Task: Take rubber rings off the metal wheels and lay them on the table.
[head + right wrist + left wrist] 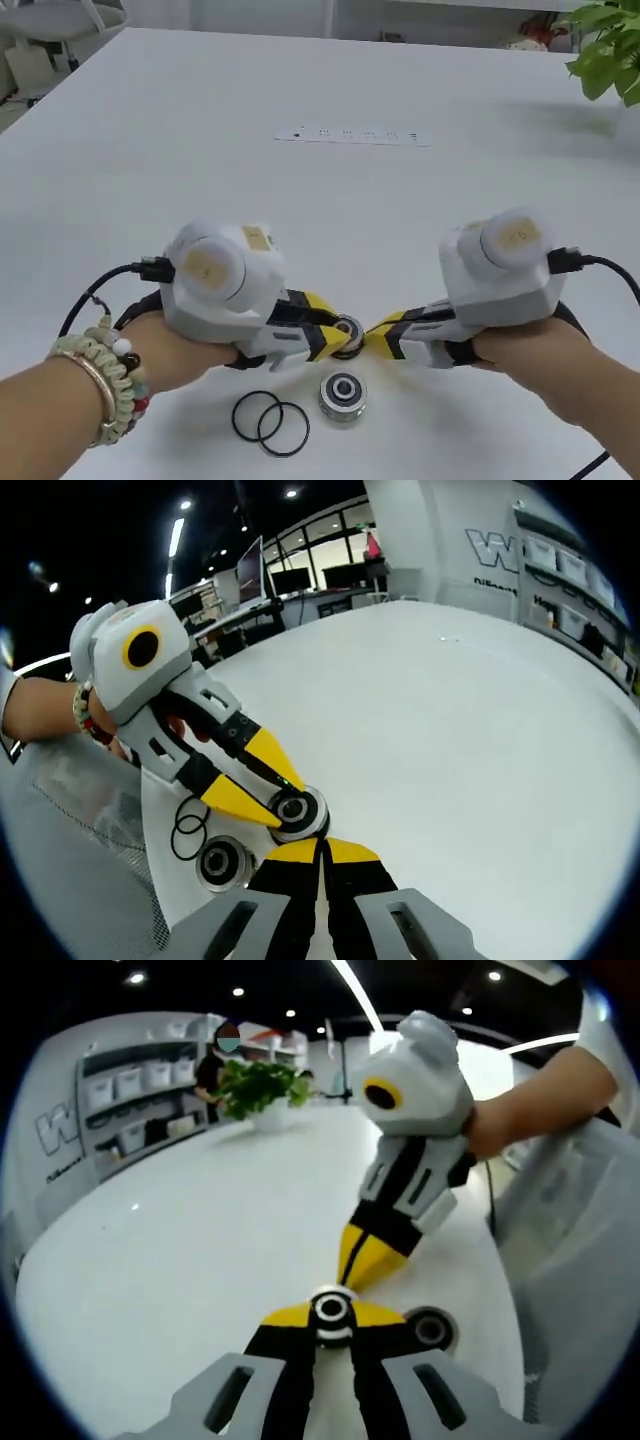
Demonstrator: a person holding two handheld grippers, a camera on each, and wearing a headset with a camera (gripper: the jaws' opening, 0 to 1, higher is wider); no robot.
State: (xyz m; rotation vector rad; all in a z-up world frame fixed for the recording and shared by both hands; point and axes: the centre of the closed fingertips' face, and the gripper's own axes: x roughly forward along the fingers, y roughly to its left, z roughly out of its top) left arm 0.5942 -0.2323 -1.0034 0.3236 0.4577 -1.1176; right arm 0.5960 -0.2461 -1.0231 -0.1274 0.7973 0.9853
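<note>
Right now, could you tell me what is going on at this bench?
A person is working with a claw in each hand. The left claw grips a metal wheel, and the right claw, tips closed, meets the wheel's edge; whether it has caught a ring is unclear. Two black rubber rings and a second wheel lie on the white table near the claws.

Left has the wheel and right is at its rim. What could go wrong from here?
1. The left gripper pinches the wheel at its jaw tips alone, so a pull by the right gripper may twist it free.
2. A dropped wheel could strike the second wheel or scatter the two rubber rings lying close by on the table.
</note>
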